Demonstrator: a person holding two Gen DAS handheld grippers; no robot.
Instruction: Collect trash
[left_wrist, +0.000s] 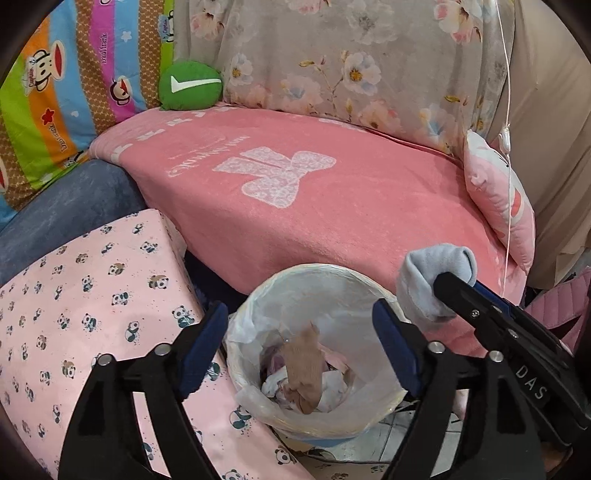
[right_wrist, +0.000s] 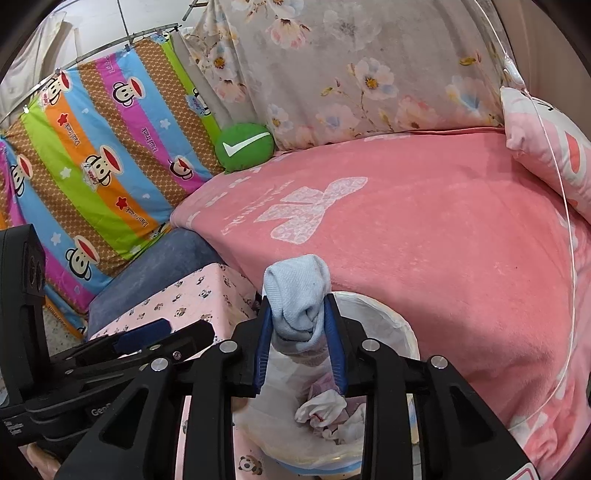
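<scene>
The bin (left_wrist: 314, 354) is a round pail lined with a thin, crinkled, translucent plastic bag (left_wrist: 343, 295) folded over its rim. It stands on the floor at the near edge of the bed (left_wrist: 332, 206), between the bed and a box-shaped block (left_wrist: 92, 314) covered in smooth pale pink cloth printed with small pandas. Inside lie crumpled white tissues (right_wrist: 325, 410) and a ribbed tan sock (left_wrist: 306, 369), limp and upright against the heap.

The left gripper (left_wrist: 299, 354) is released: its blue-padded fingers (left_wrist: 203, 347) stand wide apart, one either side of the bin's mouth, with nothing pressed between them. The tan sock sits below the gap, clear of both pads.

The right gripper (right_wrist: 301, 339) is clenched on a pale blue sock (right_wrist: 299, 299), soft knit, rolled into a lumpy bundle. Its fingers (right_wrist: 264, 350) pinch the bundle's lower part, and the rounded top bulges above the tips. The sock hangs over the far rim of the bin, at the bed's near edge.

The bed wears a fuzzy coral-pink blanket with a paler woven bow. A round green plush cushion (left_wrist: 190, 85) with a white tick sits at its far left corner, and a pink satin pillow (left_wrist: 498, 199) leans at the right. Behind hang a sheer floral cloth (left_wrist: 351, 55) and a bright striped quilt (left_wrist: 66, 92) with cartoon monkeys. A thin white cord (left_wrist: 508, 110) dangles at the right.
</scene>
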